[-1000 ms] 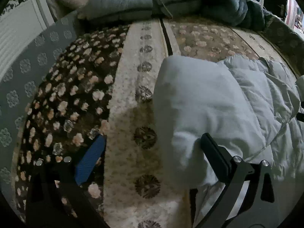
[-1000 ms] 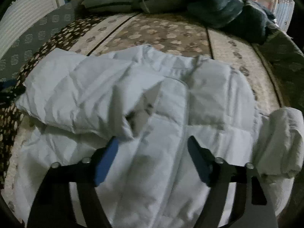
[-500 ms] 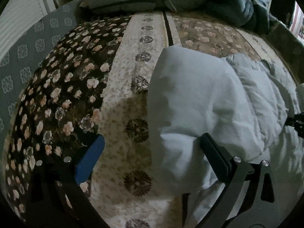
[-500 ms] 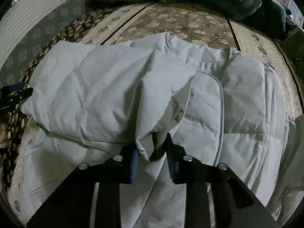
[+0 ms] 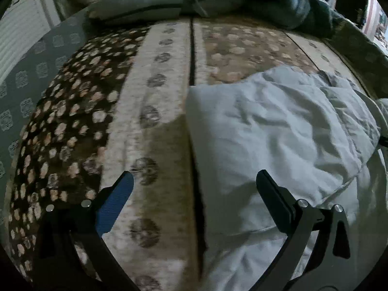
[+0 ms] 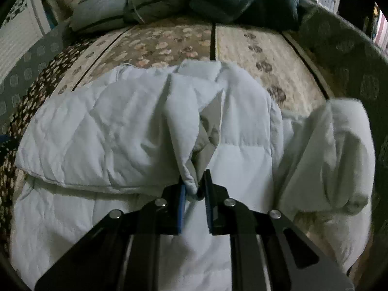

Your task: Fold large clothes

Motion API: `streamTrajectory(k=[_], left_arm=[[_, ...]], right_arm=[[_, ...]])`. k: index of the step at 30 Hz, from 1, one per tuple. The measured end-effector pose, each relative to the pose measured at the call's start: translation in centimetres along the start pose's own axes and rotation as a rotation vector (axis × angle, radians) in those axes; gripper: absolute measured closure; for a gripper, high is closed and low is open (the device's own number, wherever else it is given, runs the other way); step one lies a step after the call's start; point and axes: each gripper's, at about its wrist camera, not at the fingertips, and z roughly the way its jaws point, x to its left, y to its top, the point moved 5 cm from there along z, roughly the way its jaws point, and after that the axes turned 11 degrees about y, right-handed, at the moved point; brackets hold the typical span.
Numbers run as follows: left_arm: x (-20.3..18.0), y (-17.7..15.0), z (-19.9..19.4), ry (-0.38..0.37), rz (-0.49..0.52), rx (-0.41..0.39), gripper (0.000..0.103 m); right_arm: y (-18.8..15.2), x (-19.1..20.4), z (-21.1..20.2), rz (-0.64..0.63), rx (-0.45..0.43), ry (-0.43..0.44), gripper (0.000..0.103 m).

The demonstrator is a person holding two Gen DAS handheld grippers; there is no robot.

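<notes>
A white quilted jacket lies spread on the floral bedspread, one side folded over its middle. The right gripper has its fingers clamped on a bunched fold of the jacket. The left gripper hovers at the jacket's edge, fingers wide apart, holding nothing. Folded bedding is stacked at the far end.

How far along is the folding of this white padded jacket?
Early to middle. Done: one side of the white jacket lies folded across its body. In hand: the right claw is shut on a pinched fabric edge. Left: the bunched sleeve lies unfolded; the left claw is open, holding nothing.
</notes>
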Motion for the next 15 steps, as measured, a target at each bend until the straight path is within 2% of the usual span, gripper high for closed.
streamTrajectory(k=[3,10,13,15], left_arm=[[-1.6,-0.8,0.4,-0.023,0.006,0.022,0.003],[-2.6,-1.5,1.0,0.002,0.057,0.041,0.003],[-2.5,-1.0,0.8,0.002,0.047,0.043,0.003],[-2.4,-0.7,0.3,-0.004,0.035,0.039,0.003]], right_arm=[[-0.9,0.4,0.4,-0.007,-0.01,-0.021,0.089],[-3.2,0.6,2.4,-0.026,0.003,-0.074,0.089],[-2.7,0.4,1.5,-0.023,-0.057,-0.103,0.09],[-2.1,-0.7,0.3,0.025,-0.118,-0.117,0.091]])
